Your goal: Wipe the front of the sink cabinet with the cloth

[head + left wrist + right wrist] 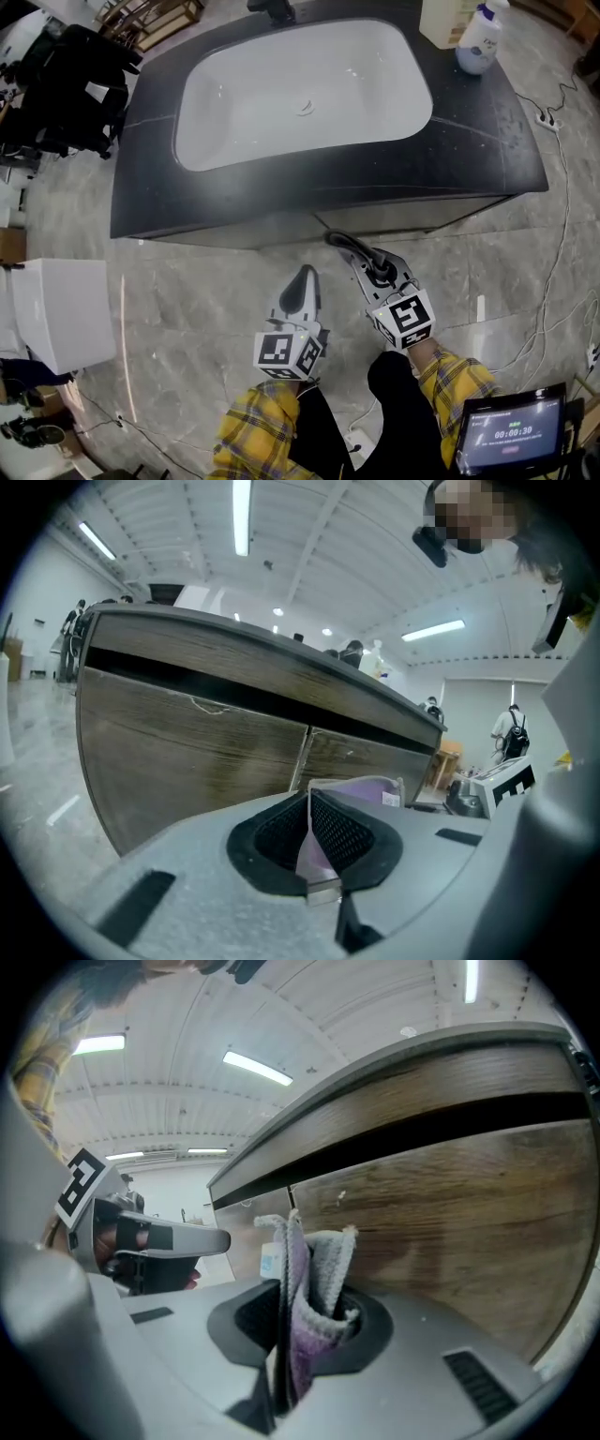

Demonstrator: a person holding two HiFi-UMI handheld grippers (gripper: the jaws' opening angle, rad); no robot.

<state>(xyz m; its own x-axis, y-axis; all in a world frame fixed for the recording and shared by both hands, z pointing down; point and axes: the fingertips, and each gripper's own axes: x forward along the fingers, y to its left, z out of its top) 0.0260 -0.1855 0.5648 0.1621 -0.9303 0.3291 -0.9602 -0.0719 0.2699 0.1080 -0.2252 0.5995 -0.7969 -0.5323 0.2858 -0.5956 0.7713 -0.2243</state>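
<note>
The right gripper (342,246) is clamped on a lilac and grey cloth (314,1279). The cloth stands up out of the jaws in folds, and a small blue and white tag (269,1261) shows on its edge. It is held just beside the brown wood-grain front of the sink cabinet (450,1222), under the overhang of the dark countertop (469,150). No view shows whether it actually touches the wood.

The left gripper (304,277) has its jaws pressed together, and no fold of the cloth reaches them. It hangs a little further out from the cabinet front than the right gripper, to that gripper's left, pointing at the same wood panels. From its own view, the cloth shows just past its jaw tips, in front of the seam between two cabinet doors (302,757).

A white basin (300,89) is set into the top of the cabinet, with a black tap (272,9) at its far edge. A white and blue pump bottle (480,37) stands at the far right corner of the countertop, beside a cream container (445,21).

Yellow plaid sleeves (253,431) lead down to both grippers, over the grey marble floor (187,281) in front of the cabinet.
</note>
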